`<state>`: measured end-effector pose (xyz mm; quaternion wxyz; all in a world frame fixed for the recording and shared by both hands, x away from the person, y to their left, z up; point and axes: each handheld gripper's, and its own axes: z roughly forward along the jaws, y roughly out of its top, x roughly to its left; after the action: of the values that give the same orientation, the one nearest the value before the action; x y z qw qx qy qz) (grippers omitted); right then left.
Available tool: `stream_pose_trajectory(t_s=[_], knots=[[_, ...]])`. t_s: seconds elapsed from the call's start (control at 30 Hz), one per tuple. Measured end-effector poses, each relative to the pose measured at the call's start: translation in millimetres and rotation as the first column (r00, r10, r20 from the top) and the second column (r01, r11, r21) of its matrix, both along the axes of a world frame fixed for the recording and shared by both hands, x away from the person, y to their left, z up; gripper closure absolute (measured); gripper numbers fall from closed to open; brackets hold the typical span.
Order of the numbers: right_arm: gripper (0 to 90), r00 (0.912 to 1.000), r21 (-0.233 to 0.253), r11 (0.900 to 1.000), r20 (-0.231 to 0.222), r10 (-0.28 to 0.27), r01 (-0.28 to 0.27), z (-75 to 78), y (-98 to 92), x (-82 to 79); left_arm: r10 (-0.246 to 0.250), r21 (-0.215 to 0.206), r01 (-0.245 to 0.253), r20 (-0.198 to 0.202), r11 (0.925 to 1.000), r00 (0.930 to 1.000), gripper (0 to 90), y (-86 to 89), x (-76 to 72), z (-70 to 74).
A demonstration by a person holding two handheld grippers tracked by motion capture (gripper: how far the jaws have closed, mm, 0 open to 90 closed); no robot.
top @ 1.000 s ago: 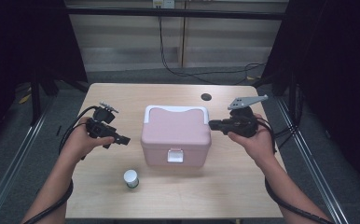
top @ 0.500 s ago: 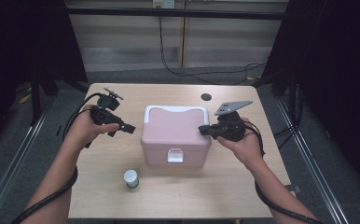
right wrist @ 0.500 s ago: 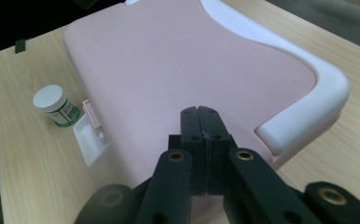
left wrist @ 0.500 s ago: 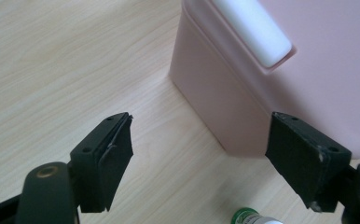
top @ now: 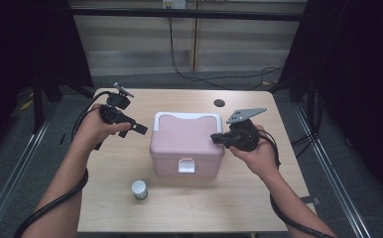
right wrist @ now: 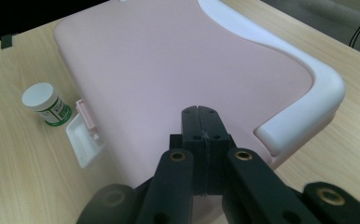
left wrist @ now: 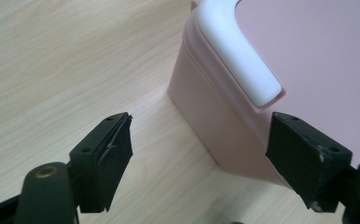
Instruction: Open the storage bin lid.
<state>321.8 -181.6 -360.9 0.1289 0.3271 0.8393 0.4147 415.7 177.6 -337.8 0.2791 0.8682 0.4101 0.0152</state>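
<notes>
Closing in from both sides, a person's two hand-held tools converge on a pink lidded box (top: 187,144) standing near the middle of the wooden counter (top: 259,198), its white carry handle (top: 187,116) folded flat along the far edge of the lid and its white front latch (top: 186,165) facing the person. Compared with a second ago, both hands have moved inward: the left tool (top: 139,128), jaws spread wide and holding nothing, now hangs just beside the box's left rear corner, while the right tool (top: 215,139), jaws pressed together and empty, has come up to the lid's right edge. In the left gripper view the open jaws frame that corner and the handle's end, not touching either. A small white-capped jar (top: 139,189) stands apart on the counter in front of the box. The approach suggests the work on the box, likely steadying or opening it, is only beginning; the latch looks untouched and the lid sits down.
</notes>
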Motion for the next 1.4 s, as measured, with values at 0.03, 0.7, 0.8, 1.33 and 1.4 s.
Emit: stream_pose_trajectory(t_s=[0.03,0.7,0.8,1.33,1.4], knots=[[90.0,1.0000,0.002,1.000,-0.003,0.000,0.000,0.0,-0.2,0.3,-0.004,-0.004,0.004,0.000,1.0000,1.0000,21.7,-1.1,1.3,1.2],[90.0,0.9999,-0.013,1.000,0.016,-0.002,0.002,-0.2,1.4,-2.1,-0.012,-0.028,0.012,-0.005,0.9995,0.9999,22.0,-35.9,17.6,8.3],[90.0,0.9998,-0.021,1.000,0.019,-0.001,0.001,0.3,2.1,-2.3,-0.010,-0.030,0.010,-0.006,0.9995,0.9999,22.1,-41.4,19.7,6.4],[90.0,1.0000,-0.018,1.000,0.008,-0.005,0.005,0.5,2.0,-1.6,-0.027,-0.038,0.025,-0.040,0.9990,0.9989,22.9,-59.5,25.2,-6.6],[90.0,0.9999,-0.018,1.000,0.008,-0.007,0.007,0.5,2.2,-1.7,-0.030,-0.036,0.028,-0.042,0.9989,0.9987,22.9,-61.2,25.5,-7.1]])
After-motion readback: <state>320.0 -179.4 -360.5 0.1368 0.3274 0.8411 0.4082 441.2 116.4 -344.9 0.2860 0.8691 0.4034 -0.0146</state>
